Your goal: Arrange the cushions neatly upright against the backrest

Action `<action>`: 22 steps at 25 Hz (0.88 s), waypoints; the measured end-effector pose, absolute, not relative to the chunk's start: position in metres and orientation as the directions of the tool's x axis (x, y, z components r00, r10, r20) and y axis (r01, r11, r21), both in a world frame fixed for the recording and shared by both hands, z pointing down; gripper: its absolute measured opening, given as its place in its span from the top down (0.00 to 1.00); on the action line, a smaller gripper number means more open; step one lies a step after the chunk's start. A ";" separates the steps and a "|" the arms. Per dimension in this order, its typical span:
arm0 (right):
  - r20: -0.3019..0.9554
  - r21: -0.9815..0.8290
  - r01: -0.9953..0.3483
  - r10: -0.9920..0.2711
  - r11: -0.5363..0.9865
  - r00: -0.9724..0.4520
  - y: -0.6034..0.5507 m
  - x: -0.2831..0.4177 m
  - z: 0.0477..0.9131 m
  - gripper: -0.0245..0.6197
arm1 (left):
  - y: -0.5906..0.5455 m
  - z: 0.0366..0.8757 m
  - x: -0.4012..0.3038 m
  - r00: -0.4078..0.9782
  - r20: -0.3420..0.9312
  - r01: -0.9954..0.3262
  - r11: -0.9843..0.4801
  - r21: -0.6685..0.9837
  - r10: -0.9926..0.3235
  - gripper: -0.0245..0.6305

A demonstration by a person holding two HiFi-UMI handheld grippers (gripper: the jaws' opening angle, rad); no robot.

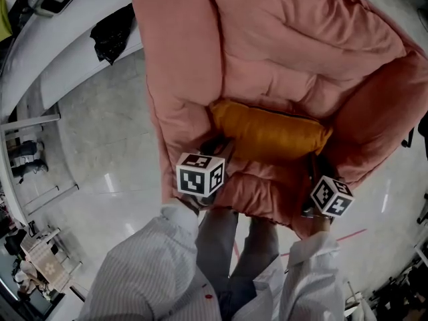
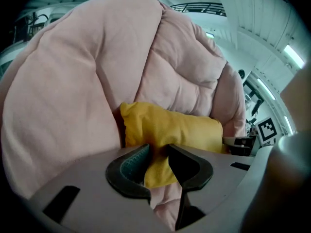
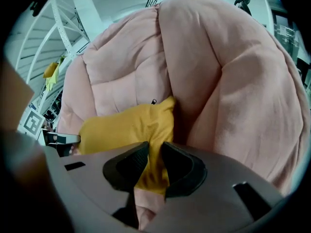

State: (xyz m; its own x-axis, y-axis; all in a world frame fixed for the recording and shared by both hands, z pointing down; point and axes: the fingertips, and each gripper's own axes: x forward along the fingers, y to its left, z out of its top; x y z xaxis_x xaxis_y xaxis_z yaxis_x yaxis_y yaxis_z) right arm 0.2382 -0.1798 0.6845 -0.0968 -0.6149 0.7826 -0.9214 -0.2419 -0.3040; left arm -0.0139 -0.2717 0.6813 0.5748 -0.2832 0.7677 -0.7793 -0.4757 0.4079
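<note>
Left gripper (image 2: 156,153): jaws nearly together, clamped on a fold of yellow cloth at the near lower left corner of the cushion (image 2: 181,128). The cloth fills the narrow gap between the two pads and hangs out beneath them.

Right gripper (image 3: 154,153): jaws likewise nearly together, pinching a fold at the cushion's near lower right corner, with the cloth pressed between both pads.

In the head view each gripper's jaw tips are hidden under its marker cube, so the grip itself is legible only in the two gripper views. Each gripper view also shows part of the opposite gripper at its edge, beside the far end of the cushion.

The cushion lies lengthwise across the seat of a pink padded armchair (image 1: 281,39), spanning the space between the two armrests, its far side against the foot of the backrest. Its near lower edge is covered by the grippers and the bulge of the seat. Whether it stands fully upright or leans cannot be told.

The armchair's top is cut off by the frame. Striped sleeves (image 1: 144,266) fill the lower edge, over a pale glossy floor (image 1: 100,159). A black object (image 1: 114,32) at upper left is too dark to identify.
</note>
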 end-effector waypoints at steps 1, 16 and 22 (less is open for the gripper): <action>0.790 -0.300 -0.924 -0.605 -0.239 -0.099 -0.179 0.237 0.689 0.85 | -0.271 0.686 -0.015 0.571 0.774 -0.781 -0.475 0.406 -0.276 0.77; 0.849 -0.265 -0.932 -0.518 -0.247 -0.105 -0.166 0.234 0.719 0.85 | -0.254 0.714 -0.021 0.524 0.820 -0.791 -0.489 0.368 -0.232 0.73; 0.849 -0.270 -0.928 -0.519 -0.258 -0.103 -0.163 0.239 0.703 0.84 | -0.251 0.705 -0.025 0.505 0.829 -0.818 -0.441 0.370 -0.241 0.71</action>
